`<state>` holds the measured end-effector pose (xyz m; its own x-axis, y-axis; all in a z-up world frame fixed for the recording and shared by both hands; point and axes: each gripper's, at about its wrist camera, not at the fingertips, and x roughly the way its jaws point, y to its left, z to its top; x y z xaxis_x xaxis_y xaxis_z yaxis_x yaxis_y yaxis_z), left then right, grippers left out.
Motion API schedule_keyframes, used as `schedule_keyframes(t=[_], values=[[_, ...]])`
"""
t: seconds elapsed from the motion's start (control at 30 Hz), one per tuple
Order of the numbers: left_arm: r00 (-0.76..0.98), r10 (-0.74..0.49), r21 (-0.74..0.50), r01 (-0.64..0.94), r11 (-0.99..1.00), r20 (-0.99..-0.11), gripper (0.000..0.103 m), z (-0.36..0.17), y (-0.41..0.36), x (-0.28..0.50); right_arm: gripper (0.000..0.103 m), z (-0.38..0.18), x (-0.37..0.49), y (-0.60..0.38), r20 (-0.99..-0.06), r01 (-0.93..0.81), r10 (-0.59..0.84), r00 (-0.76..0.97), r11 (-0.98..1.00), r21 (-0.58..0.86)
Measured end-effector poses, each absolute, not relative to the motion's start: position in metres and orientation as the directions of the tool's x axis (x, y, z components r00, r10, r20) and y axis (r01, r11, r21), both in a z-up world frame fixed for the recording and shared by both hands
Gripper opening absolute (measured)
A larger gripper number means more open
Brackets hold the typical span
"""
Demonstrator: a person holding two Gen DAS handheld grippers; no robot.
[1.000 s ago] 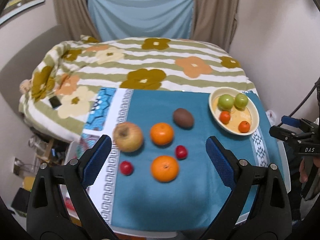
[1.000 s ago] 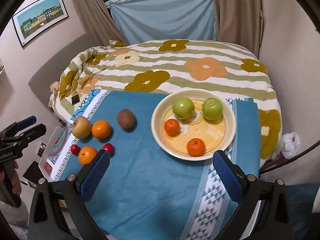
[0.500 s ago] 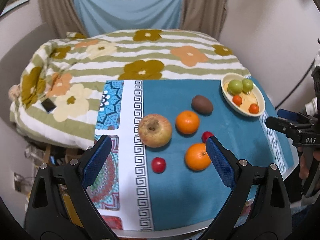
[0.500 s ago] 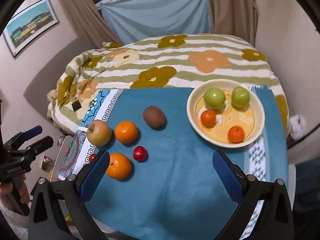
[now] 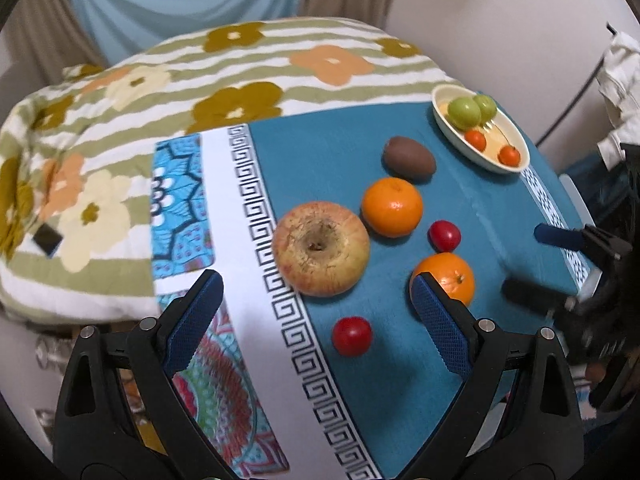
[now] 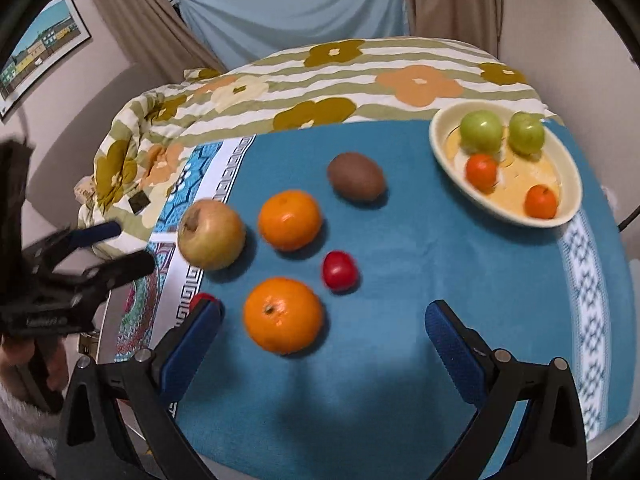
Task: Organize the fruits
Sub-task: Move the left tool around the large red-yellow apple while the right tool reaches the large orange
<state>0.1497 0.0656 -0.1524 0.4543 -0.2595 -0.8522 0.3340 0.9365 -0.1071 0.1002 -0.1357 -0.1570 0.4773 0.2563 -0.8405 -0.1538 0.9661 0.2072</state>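
On the teal cloth [image 6: 420, 280] we have six loose fruits: a yellow-red apple [image 5: 321, 248] at the cloth's patterned border, two oranges [image 6: 289, 219] [image 6: 283, 315] beside it, a brown kiwi [image 6: 356, 176] farther back, and two small red fruits [image 6: 339, 270] [image 5: 351, 335], perhaps cherry tomatoes, though blur leaves us unsure; the cream bowl [image 6: 440, 148] at the far right corner holds two green fruits [image 6: 480, 130] and two small orange ones [image 6: 481, 172]; our left gripper [image 5: 316, 308] hangs spread wide just before the apple, empty; our right gripper [image 6: 324, 332] gapes equally wide around the nearer orange, not touching it; a floral quilt [image 5: 240, 80] lies beyond the table.
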Motion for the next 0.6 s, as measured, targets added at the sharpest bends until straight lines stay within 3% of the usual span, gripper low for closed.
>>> schedule_keyframes(t=[0.33,0.4,0.5,0.6], values=[[0.392,-0.297,-0.102,0.448,0.888,-0.871,0.1,-0.188,0.046,0.185,0.091,-0.195,0.105,-0.106,-0.863,-0.136,0.246,0.442,0.969,0.207],[0.382,-0.297,-0.102,0.455,0.885,-0.875,0.092,-0.193,0.044,0.189,0.091,-0.198,0.106,-0.104,-0.865,-0.128,0.247,0.436,0.969,0.212],[0.368,-0.301,-0.111,0.456,0.883,-0.88,0.091,-0.201,0.043,0.193,0.09,-0.2,0.107,-0.102,-0.866,-0.12,0.244,0.435,0.97,0.213],[0.365,-0.291,-0.106,0.451,0.886,-0.884,0.09,-0.207,0.044,0.196,0.076,-0.204,0.11,-0.099,-0.871,-0.119,0.241,0.427,0.97,0.21]])
